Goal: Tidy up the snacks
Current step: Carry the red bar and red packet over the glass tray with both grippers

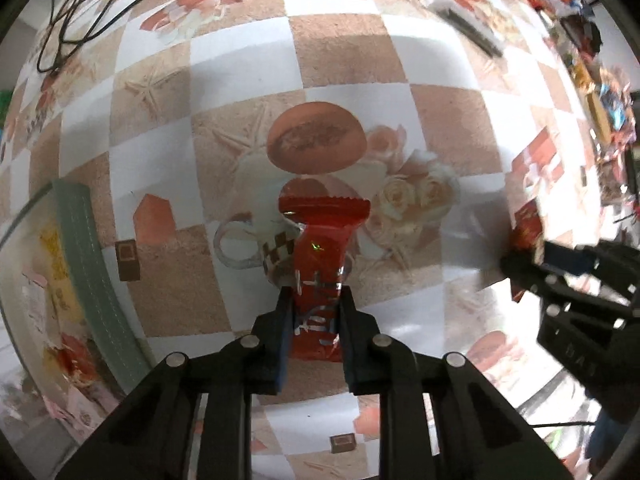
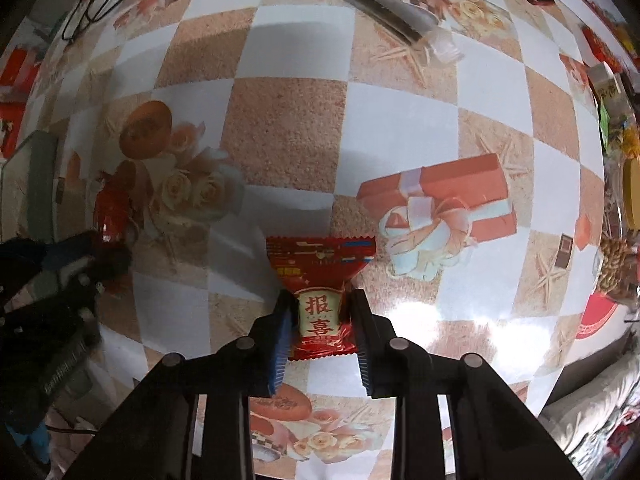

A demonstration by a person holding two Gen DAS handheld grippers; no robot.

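Over the checkered surface (image 1: 340, 52), the left tongs (image 1: 315, 300) clamped a red candy packet (image 1: 320, 236) while the right tongs (image 2: 320, 308) pinched another red packet (image 2: 320, 276).

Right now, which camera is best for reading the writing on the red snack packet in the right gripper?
The right wrist view: the red snack packet faces the camera between the right gripper fingers, big characters clear. The left wrist view shows only a blurry red edge of it at the right.

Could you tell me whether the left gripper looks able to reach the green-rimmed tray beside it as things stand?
Probably yes: bare tablecloth separates the left gripper from the green-rimmed tray, with nothing between. But the gripper is shut on a red snack packet, so it would arrive loaded.
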